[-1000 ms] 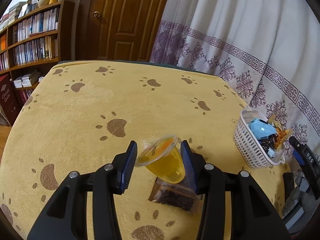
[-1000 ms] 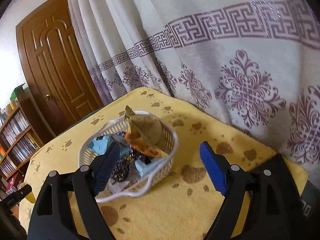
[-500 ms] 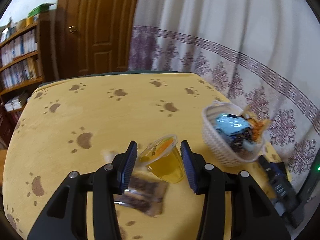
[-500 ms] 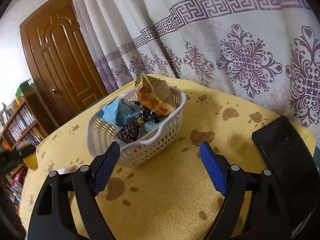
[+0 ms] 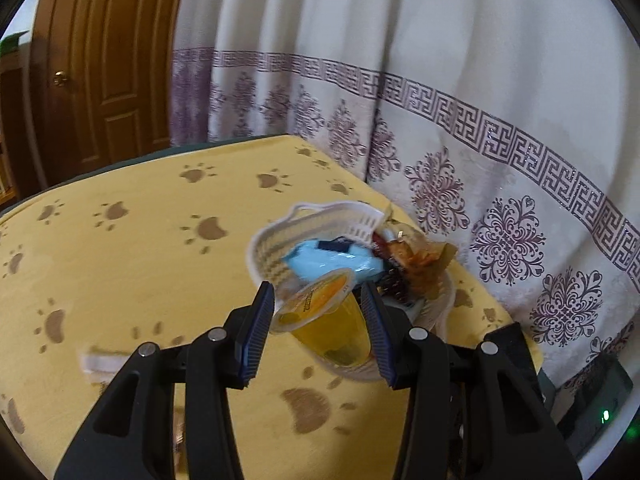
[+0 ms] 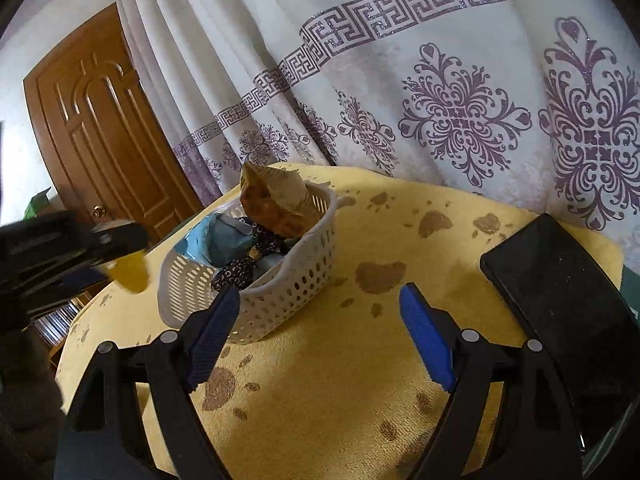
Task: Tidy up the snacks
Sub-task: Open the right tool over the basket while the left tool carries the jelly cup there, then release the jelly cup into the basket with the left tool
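My left gripper (image 5: 320,320) is shut on a yellow jelly cup (image 5: 332,320), held tilted in the air just at the near rim of the white basket (image 5: 272,240). The basket holds a light blue packet (image 5: 332,260), a dark patterned packet and an orange-brown packet (image 5: 424,256). In the right wrist view the basket (image 6: 288,292) stands on the yellow table, the left gripper with the jelly cup (image 6: 132,272) is at its left, and my right gripper (image 6: 320,336) is open and empty just in front of the basket.
The yellow paw-print tablecloth (image 5: 120,264) covers the table. A small white packet (image 5: 100,360) lies at the left near edge. A black flat device (image 6: 568,304) lies at the right. A patterned curtain (image 6: 440,80) hangs behind, and a wooden door (image 6: 104,120) stands at the left.
My left gripper has carried the jelly cup right toward the basket, leaving the brown snack packet behind. My right gripper has drawn closer to the basket.
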A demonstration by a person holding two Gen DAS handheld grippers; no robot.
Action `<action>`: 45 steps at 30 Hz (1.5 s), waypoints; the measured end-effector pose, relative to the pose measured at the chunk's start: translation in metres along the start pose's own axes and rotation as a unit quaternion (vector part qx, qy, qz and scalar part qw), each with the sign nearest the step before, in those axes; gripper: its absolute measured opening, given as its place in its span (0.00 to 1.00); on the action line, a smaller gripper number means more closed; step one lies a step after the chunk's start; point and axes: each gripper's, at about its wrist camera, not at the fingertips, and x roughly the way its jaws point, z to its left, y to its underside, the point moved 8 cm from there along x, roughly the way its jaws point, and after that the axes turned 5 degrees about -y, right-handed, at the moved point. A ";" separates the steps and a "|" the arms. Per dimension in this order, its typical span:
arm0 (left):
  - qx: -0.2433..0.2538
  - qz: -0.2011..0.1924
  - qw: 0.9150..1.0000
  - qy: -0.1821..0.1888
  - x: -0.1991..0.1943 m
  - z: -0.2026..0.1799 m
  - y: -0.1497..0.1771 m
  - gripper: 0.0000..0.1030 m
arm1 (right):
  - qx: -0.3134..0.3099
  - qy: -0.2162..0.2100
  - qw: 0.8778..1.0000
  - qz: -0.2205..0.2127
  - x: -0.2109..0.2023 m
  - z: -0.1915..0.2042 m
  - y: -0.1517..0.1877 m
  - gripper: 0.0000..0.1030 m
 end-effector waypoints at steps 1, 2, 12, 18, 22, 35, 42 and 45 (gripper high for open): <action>0.002 0.002 1.000 0.009 0.005 -0.005 -0.001 0.44 | -0.002 -0.002 1.000 0.000 0.000 0.001 0.000 0.81; 0.003 0.003 1.000 0.015 0.008 -0.008 -0.003 0.44 | -0.002 -0.003 1.000 0.001 0.000 0.001 0.000 0.81; -0.025 -0.016 1.000 0.008 0.006 0.012 -0.012 0.72 | 0.001 -0.009 1.000 0.005 0.002 0.001 0.002 0.81; -0.024 -0.019 0.999 -0.020 -0.004 0.026 -0.007 0.80 | 0.003 -0.010 1.000 0.007 0.002 0.001 0.002 0.82; -0.034 -0.027 0.998 -0.038 -0.016 0.042 -0.004 0.86 | 0.002 -0.011 1.000 0.008 0.002 0.001 0.002 0.82; -0.080 -0.047 0.989 -0.111 -0.062 0.126 0.010 0.87 | 0.002 -0.006 1.000 0.015 0.006 -0.001 0.003 0.82; -0.121 -0.049 0.982 -0.133 -0.084 0.169 0.024 0.87 | 0.002 0.000 1.000 0.017 0.007 -0.003 0.003 0.82; -0.131 -0.046 0.980 -0.140 -0.087 0.179 0.030 0.87 | 0.001 0.002 1.000 0.018 0.007 -0.003 0.003 0.82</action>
